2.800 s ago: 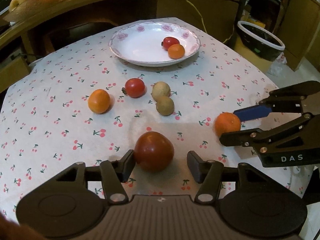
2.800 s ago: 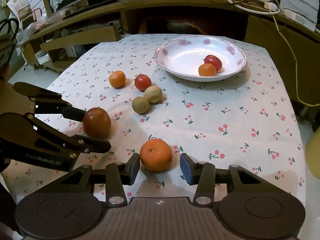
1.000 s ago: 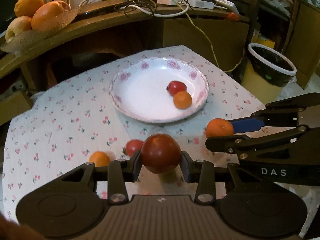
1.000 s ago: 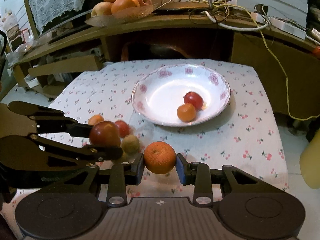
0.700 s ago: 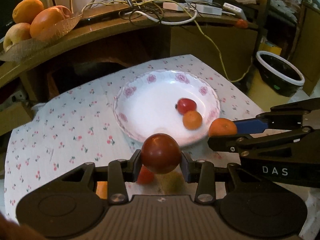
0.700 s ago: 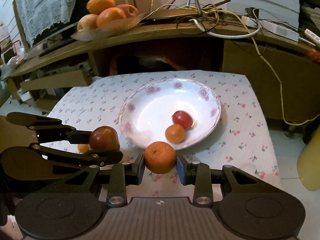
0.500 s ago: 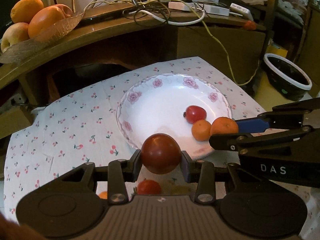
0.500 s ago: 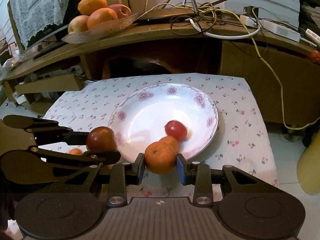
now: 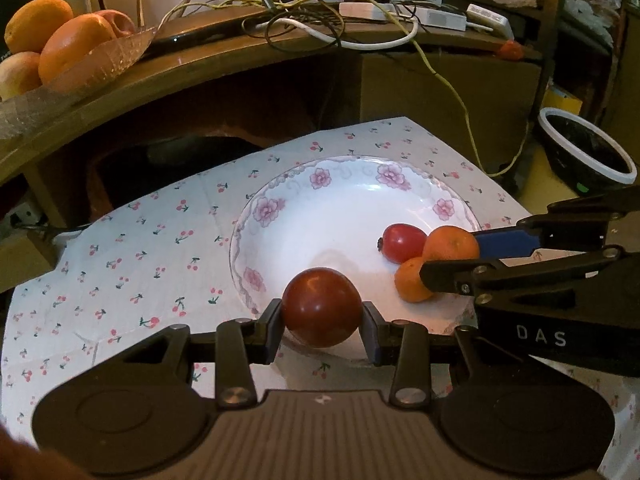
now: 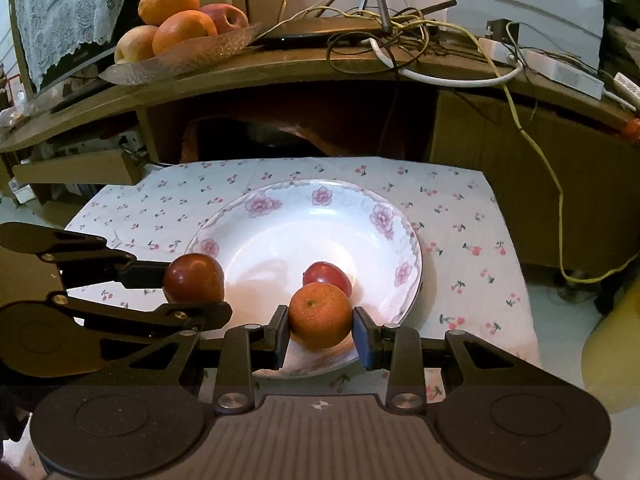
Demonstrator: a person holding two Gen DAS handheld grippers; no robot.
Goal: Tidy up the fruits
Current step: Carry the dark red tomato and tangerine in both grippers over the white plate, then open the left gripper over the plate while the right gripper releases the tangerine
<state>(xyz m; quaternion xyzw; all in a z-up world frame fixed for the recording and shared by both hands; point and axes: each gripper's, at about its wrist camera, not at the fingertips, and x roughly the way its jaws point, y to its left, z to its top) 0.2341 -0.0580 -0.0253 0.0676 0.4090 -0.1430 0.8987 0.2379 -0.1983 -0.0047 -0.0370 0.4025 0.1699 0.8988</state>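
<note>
Left gripper (image 9: 322,326) clamps your dark red fruit (image 9: 321,306), lifted off cloth, now over near rim of plate (image 9: 280,188). Right gripper (image 10: 321,336) pinches orange (image 10: 321,316) just right, above small red fruit (image 10: 328,276) and small orange (image 9: 410,286). Release clear of those; grippers crowd.

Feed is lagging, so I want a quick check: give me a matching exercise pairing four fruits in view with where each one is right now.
Things:
1. dark red tomato
2. large orange
3. small red tomato
4. apple

Places:
A. lying in the floral plate
B. held in the left gripper
C. in the glass dish on the shelf
D. held in the right gripper

Pairs: 1-B, 2-D, 3-A, 4-C
</note>
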